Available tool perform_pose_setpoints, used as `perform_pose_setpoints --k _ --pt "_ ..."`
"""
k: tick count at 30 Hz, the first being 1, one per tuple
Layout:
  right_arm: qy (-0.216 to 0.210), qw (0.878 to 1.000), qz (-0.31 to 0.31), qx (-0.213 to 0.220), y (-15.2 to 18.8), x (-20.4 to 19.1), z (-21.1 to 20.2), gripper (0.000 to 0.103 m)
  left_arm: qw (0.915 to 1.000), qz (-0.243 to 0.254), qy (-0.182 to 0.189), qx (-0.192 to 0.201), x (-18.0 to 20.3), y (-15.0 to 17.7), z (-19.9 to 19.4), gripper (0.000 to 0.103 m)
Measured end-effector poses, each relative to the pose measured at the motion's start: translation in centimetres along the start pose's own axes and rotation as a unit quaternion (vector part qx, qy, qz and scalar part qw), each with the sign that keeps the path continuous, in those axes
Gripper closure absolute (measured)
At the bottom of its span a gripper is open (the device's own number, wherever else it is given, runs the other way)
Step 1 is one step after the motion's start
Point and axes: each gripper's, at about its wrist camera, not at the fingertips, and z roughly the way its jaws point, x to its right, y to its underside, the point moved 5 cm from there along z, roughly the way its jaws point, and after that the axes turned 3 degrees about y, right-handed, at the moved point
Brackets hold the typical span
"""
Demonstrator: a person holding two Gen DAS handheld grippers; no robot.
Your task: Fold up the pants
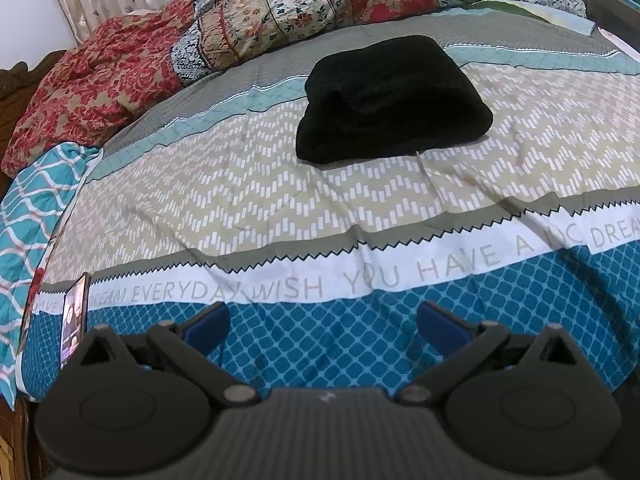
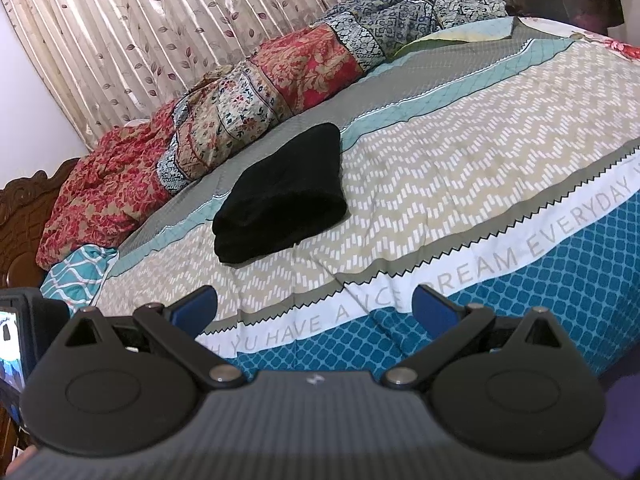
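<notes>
The black pants (image 1: 390,100) lie folded into a compact stack on the patterned bedspread (image 1: 240,200), toward the middle of the bed. They also show in the right wrist view (image 2: 284,196). My left gripper (image 1: 323,320) is open and empty, held over the blue near edge of the bed, well short of the pants. My right gripper (image 2: 316,304) is open and empty too, near the bed's front edge, with the pants ahead and to the left.
A rumpled patchwork quilt (image 1: 224,36) is bunched along the far side of the bed (image 2: 280,76). A teal patterned cloth (image 1: 36,208) lies at the left edge. A phone (image 1: 76,316) stands at the near left. Curtains (image 2: 160,32) hang behind; a carved wooden headboard (image 2: 24,216) is at the left.
</notes>
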Motion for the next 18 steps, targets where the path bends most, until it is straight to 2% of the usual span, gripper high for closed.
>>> perform_pose_setpoints --k 18 --pt "0.010 0.999 0.018 0.029 -1.8 2.2 -0.8 0.000 0.9998 0.017 0.004 0.009 1.7 -1.9 -0.7 0.000"
